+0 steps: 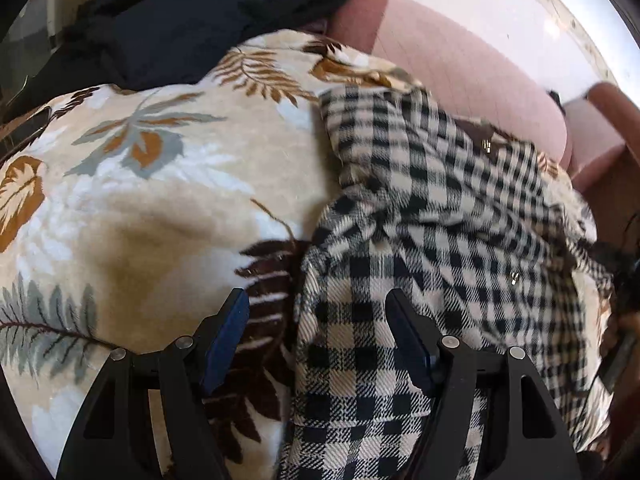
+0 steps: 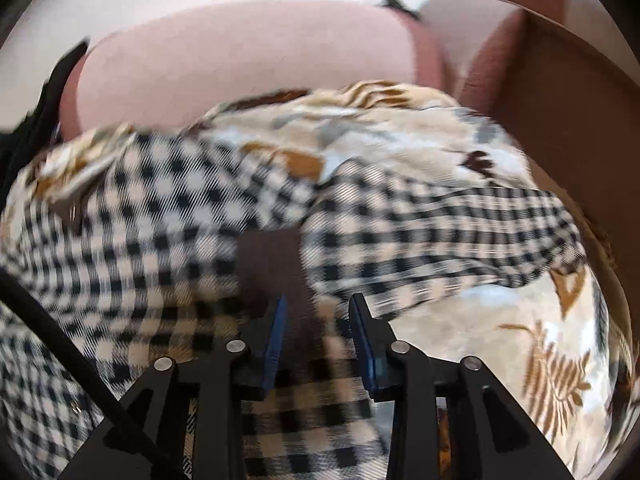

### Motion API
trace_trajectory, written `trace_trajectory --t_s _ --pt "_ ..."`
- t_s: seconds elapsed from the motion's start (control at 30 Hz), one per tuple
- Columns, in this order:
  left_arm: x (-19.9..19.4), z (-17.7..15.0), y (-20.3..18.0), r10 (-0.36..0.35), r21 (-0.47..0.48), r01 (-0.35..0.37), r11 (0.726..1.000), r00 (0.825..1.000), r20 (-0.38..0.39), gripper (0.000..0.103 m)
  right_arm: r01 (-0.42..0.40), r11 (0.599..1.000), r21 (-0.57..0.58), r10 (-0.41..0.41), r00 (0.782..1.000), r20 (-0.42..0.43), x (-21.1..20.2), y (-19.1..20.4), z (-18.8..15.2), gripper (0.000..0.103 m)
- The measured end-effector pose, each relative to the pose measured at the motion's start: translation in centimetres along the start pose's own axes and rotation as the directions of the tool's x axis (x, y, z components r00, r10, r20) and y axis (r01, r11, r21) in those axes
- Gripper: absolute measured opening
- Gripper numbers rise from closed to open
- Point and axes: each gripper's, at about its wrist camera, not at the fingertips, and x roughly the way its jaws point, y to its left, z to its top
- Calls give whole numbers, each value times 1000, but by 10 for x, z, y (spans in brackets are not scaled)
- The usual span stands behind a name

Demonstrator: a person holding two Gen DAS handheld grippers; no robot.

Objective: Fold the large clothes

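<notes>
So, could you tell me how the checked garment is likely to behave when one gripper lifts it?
The checked garment lies rumpled in soft folds, so it will probably droop. It looks thick, so likely fairly heavy. Spread over the leaf-print blanket, it may drag.

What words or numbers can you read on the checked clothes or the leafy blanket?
None. The black-and-cream checked garment shows only its pattern and small gold fasteners. The leaf-print blanket has pictures only. The brown patch on the garment is too blurred to tell if it carries any writing.

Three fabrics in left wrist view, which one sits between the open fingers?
The black-and-cream checked garment. The leaf-print blanket lies left of it under the left finger, and the dark navy cloth is far back.
</notes>
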Motion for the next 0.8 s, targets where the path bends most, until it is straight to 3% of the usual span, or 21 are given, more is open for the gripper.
trace_trajectory --t_s 0.07,0.13,0.17,0.27,0.4,0.47,0.6,0.7,0.8 --pt "4 -4 -3 6 13 -6 1000 1000 -23 68 -27 999 23 26 999 39 -12 0 6 36" --pt "7 -6 -6 16 23 -15 1000 999 -46 51 -81 997 4 81 996 41 -20 12 9 36" --pt "10 -7 -7 17 25 -15 1000 998 -66 35 -116 993 -15 117 993 35 -22 22 11 36" --pt "10 -10 -9 28 21 -26 999 997 -70 34 -238 967 -91 239 971 -6 -23 68 16 36" --pt "10 -11 -10 28 7 -27 1000 997 -75 34 -405 893 -196 394 914 -92 -23 151 6 36" --pt "10 -11 -11 34 6 -33 999 997 -76 34 -464 848 -257 442 886 -140 -21 201 0 36" --pt "9 -15 -17 59 35 -57 998 996 -60 36 -527 758 -385 482 850 -214 -14 281 -14 36" --pt "8 -23 -24 88 82 -84 993 995 -41 38 -523 725 -449 451 853 -265 4 333 -18 26" --pt "7 -28 -27 96 102 -93 990 995 -30 38 -473 731 -492 373 881 -292 31 371 -17 22"
